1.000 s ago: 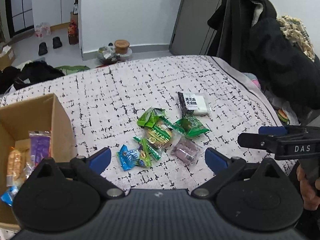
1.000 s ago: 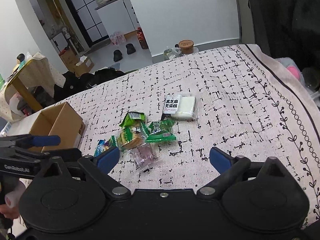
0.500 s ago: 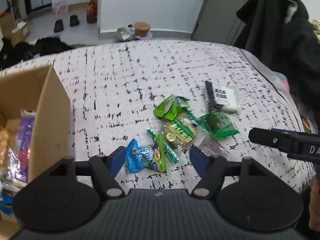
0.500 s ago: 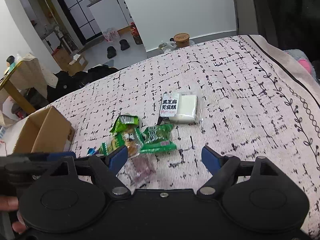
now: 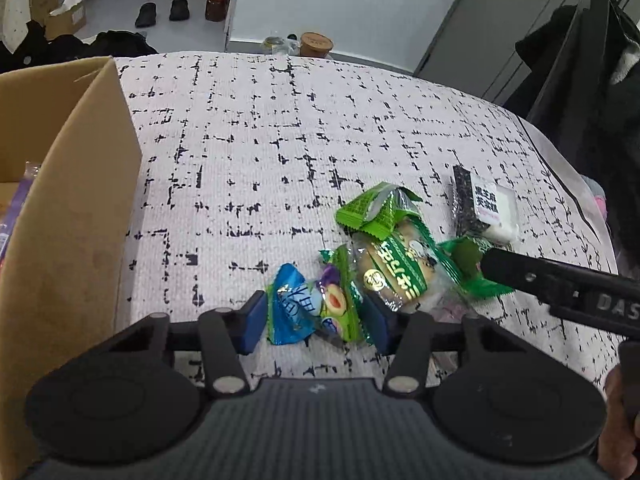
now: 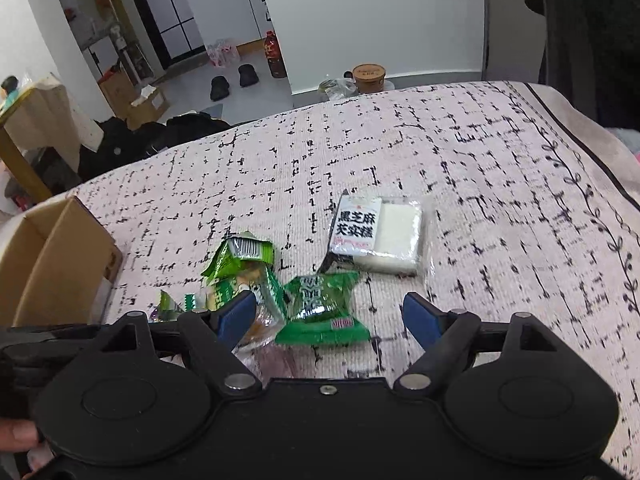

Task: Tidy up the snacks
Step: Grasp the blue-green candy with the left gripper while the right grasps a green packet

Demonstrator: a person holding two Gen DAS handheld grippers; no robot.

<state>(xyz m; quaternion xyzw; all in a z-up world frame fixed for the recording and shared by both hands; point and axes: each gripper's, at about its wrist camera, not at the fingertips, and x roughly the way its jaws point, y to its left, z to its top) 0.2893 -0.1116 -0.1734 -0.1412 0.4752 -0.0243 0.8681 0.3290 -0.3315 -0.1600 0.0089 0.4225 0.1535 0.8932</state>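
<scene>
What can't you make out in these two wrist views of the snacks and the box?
- Cardboard box contents: left wrist view, hidden by its near wall and the frame edge.
- Pale pink packet: right wrist view, mostly behind the right gripper body.
- Blue and green packets: whether the left gripper pads press them is unclear.

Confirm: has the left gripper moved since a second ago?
Yes. The left gripper has come down toward the patterned bedspread, jaws just closing around the blue and green snack packet.
</scene>
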